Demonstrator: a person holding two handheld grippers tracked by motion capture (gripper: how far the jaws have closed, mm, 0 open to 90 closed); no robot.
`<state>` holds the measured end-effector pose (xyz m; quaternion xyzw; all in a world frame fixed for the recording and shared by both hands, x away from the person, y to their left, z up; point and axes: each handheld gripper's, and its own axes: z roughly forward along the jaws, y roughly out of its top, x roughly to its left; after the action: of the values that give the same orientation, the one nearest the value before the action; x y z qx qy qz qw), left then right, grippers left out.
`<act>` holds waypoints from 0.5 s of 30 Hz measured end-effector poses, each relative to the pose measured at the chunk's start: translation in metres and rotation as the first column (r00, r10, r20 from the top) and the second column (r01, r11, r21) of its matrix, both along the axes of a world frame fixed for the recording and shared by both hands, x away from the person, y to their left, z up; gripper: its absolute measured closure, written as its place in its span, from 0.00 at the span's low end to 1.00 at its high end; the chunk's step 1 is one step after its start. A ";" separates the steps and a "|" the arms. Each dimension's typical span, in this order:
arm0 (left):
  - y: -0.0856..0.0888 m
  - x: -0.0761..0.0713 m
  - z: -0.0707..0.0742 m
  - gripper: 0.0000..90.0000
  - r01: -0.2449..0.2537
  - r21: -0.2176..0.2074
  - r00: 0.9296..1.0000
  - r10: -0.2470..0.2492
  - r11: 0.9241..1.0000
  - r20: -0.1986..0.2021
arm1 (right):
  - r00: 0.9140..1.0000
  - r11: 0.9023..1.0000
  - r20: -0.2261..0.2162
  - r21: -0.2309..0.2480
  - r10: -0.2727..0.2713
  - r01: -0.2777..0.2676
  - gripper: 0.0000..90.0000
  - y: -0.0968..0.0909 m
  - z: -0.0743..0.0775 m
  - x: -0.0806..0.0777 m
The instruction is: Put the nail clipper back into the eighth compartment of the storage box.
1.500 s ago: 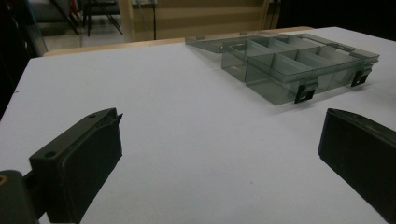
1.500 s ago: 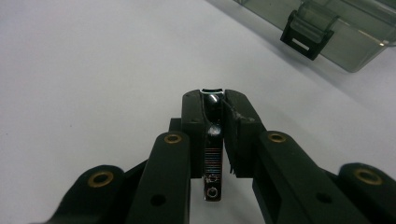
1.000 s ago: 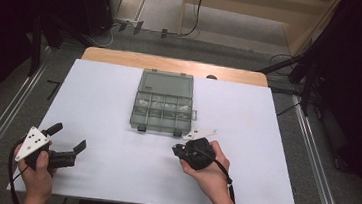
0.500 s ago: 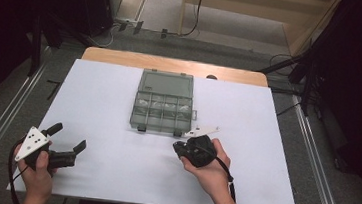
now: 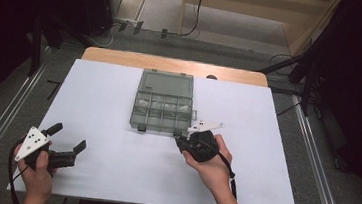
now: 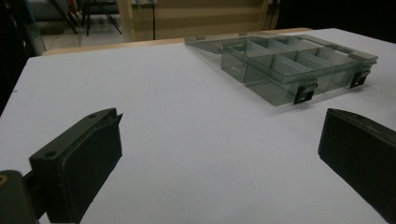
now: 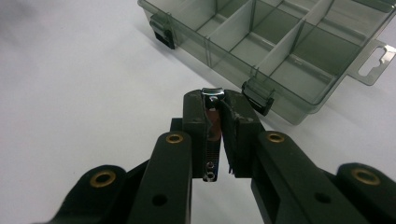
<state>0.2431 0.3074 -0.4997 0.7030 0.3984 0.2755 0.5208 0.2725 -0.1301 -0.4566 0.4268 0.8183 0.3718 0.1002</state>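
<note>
The thing I take to matter here is the small shiny metal piece with a reddish part (image 7: pixel 212 105) pinched between the jaws of my right gripper (image 7: pixel 215 109); I cannot tell exactly what it is, only that its bright metal end pokes out above the jaw tips and that the jaws are pressed together on it from both sides. I am holding it high in the tips, I judge, so that it can be let go cleanly into a compartment without the jaws fouling a wall. It hangs just short of the smoky grey transparent plastic organiser box with dividers (image 7: pixel 280 44), close to the near front wall beside one of the two black latches. In the high view the box (image 5: pixel 162 109) lies open in the middle of the white table sheet (image 5: pixel 111 175), its lid folded back flat on the far side, which leaves every compartment reachable from above. My right gripper (image 5: pixel 185 141) sits at the box's near right corner. My left gripper (image 5: pixel 68 141) rests well apart at the near left of the sheet, jaws spread wide and holding nothing, parked out of the way yet aimed toward the box (image 6: pixel 289 65).
</note>
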 end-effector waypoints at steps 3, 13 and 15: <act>0.000 0.000 0.000 0.00 -0.001 0.000 1.000 0.001 1.000 0.000 | 1.000 1.000 0.006 0.003 -0.009 0.009 0.91 -0.001 0.001 0.003; 0.000 0.000 0.000 0.00 0.000 -0.002 1.000 0.000 1.000 0.000 | 0.999 0.999 0.018 0.019 -0.039 0.038 0.91 -0.009 0.008 0.012; 0.000 0.000 0.000 0.00 0.000 -0.001 1.000 0.000 1.000 0.000 | 0.999 0.999 0.021 0.022 -0.046 0.046 0.91 -0.010 0.009 0.013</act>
<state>0.2431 0.3071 -0.4997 0.7027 0.3986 0.2751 0.5212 0.2857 -0.1398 -0.4476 0.4424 0.8030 0.3830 0.1130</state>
